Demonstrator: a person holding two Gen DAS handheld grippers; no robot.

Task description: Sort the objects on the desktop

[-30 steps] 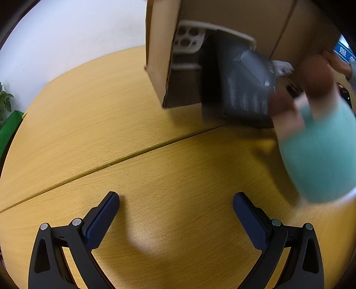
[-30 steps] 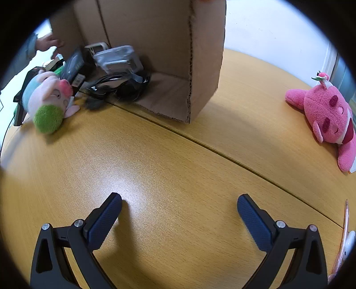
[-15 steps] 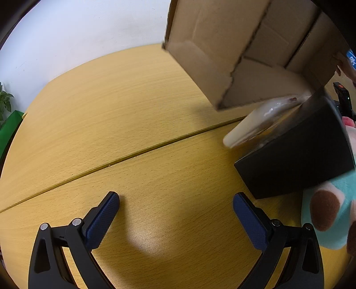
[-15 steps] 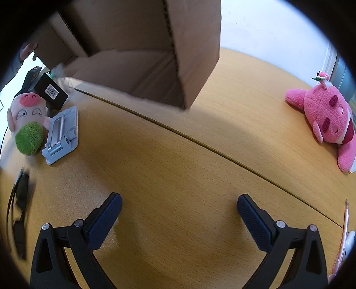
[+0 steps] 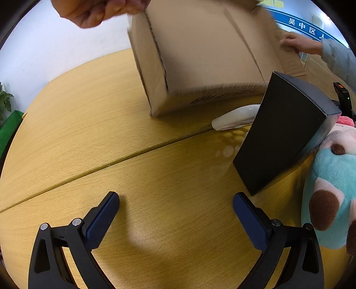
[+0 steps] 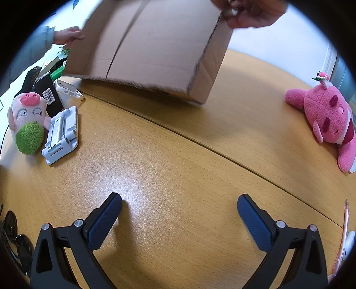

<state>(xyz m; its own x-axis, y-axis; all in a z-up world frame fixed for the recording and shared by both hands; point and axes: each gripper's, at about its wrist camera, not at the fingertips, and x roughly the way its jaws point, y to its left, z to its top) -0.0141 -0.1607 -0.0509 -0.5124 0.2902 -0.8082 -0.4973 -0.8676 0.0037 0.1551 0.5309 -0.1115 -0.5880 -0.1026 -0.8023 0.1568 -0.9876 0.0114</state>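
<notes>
A cardboard box (image 5: 200, 55) (image 6: 153, 51) is held tilted over the wooden table by a person's hands (image 5: 100, 11) (image 6: 251, 13), one corner touching the tabletop. A black box (image 5: 287, 133) leans on a teal plush toy (image 5: 331, 195) at the right of the left wrist view, with a white phone case (image 5: 235, 117) behind it. In the right wrist view a pig plush (image 6: 26, 124), a white phone stand (image 6: 62, 133) and black boxes (image 6: 46, 93) lie at the left, and a pink plush (image 6: 329, 122) at the right. My left gripper (image 5: 175, 206) and right gripper (image 6: 179, 206) both stand open and hold nothing.
Dark sunglasses (image 6: 13, 235) lie at the lower left edge of the right wrist view, and a pink thin object (image 6: 344, 240) at the lower right edge. A green plant (image 5: 4, 102) stands beyond the table's left rim. A seam (image 5: 111, 164) crosses the tabletop.
The person tipped the cardboard box over and lifted it. Its contents spilled onto the table: black box, phone case, plush toys, phone stand. Both grippers stayed still and open.
</notes>
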